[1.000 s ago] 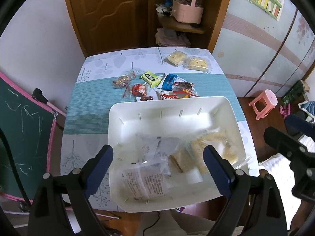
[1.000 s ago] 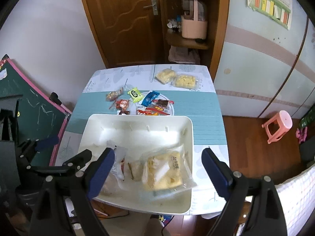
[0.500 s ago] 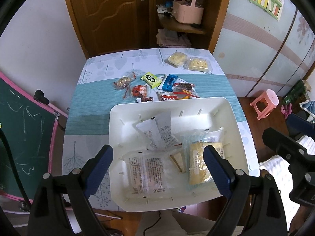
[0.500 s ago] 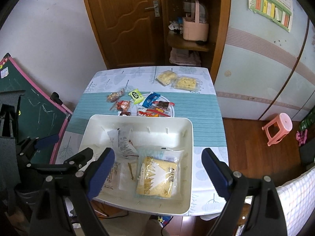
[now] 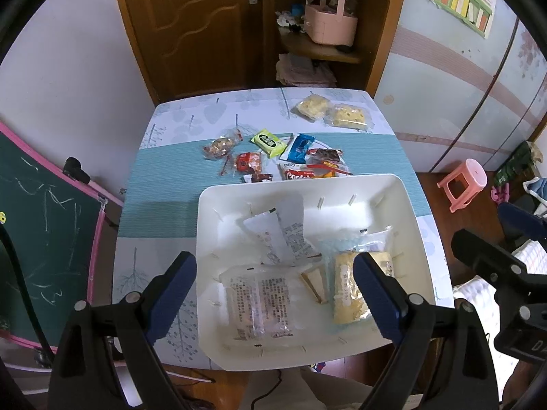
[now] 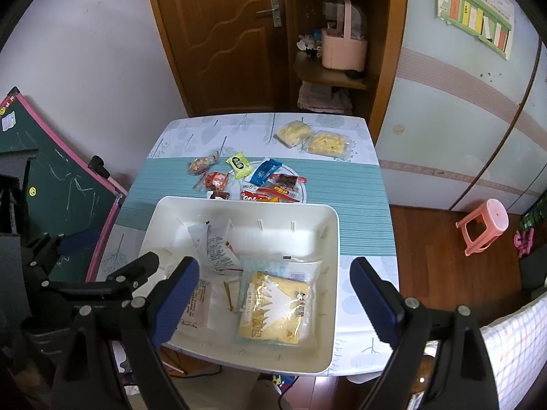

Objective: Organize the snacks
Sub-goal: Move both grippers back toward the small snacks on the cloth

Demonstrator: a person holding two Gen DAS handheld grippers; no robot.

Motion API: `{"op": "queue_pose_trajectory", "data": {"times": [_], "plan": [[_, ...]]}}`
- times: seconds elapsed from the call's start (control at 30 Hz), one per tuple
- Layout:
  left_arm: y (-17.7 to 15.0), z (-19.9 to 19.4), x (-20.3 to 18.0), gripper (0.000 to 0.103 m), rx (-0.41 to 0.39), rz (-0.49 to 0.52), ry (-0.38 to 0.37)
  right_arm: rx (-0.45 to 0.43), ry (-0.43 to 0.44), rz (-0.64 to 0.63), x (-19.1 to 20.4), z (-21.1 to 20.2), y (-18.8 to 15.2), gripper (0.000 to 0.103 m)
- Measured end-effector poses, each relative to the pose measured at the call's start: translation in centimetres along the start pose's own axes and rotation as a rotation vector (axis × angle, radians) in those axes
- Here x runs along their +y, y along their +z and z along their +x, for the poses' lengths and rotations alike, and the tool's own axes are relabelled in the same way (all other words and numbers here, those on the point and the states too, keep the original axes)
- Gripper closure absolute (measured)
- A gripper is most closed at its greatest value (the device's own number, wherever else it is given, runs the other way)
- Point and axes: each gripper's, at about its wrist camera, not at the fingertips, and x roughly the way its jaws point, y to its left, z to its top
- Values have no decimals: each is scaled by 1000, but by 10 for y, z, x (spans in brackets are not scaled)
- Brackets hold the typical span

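A white bin sits at the near edge of the table. It holds a yellow cake pack, a clear printed pack and white sachets. Small snacks lie beyond it: a green pack, a blue pack and a red pack. Two clear yellow packs lie at the far right. My left gripper and right gripper hover open and empty above the bin.
A chalkboard stands left of the table. A wooden door and a shelf with a pink basket are behind. A pink stool stands on the floor at right. The table's near edge is just below the bin.
The packs in the bin have shifted and settled flat. Both grippers have drawn back and up slightly, still open.
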Motion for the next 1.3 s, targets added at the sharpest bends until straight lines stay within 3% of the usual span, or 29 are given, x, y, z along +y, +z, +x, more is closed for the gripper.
{"op": "queue_pose_trajectory", "data": {"times": [0.83,0.93,1.13,1.3], "plan": [[29,34,37,11,59,-14,-31,82,44,40,8,40,19,13],[41,38,44,11,54,-11,-36,83,56,41,11,47,26,15],[81,41,67,11,-10,24,38,107,63,30,17,63,50,21],[131,43,93,11,-76,39,64,39,81,16,17,63,98,22]]}}
